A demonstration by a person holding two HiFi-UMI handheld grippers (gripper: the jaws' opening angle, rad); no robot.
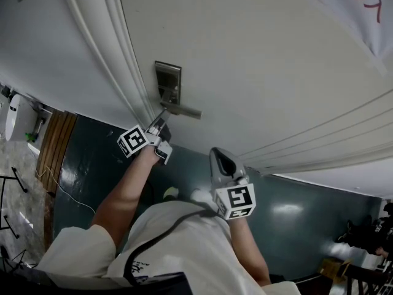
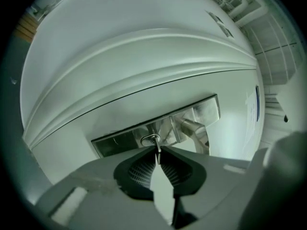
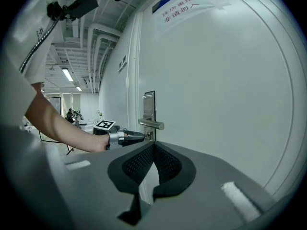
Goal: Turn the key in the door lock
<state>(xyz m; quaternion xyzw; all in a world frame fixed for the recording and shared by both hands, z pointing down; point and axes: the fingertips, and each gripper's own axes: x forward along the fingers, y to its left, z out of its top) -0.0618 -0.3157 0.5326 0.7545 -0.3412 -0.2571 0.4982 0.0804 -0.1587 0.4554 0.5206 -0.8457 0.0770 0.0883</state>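
A steel lock plate (image 1: 167,82) with a lever handle (image 1: 182,110) sits on the white door (image 1: 258,54). My left gripper (image 1: 163,118) points level at the plate just below the handle. In the left gripper view, my left gripper (image 2: 157,156) has its dark pads shut on the thin metal key (image 2: 157,152). The key stands edge-on in the round keyhole (image 2: 150,139) of the plate (image 2: 120,140), next to the handle (image 2: 196,131). My right gripper (image 1: 220,157) hangs back from the door, shut and holding nothing. From the right gripper (image 3: 153,146) I see the left gripper (image 3: 139,137) under the handle (image 3: 152,124).
A paper sign (image 3: 180,4) is stuck high on the door. The white door frame moulding (image 1: 104,42) runs left of the lock. Below lie a dark green floor (image 1: 92,165) and a wooden strip (image 1: 55,143). The person's forearm (image 3: 62,131) reaches across to the lock.
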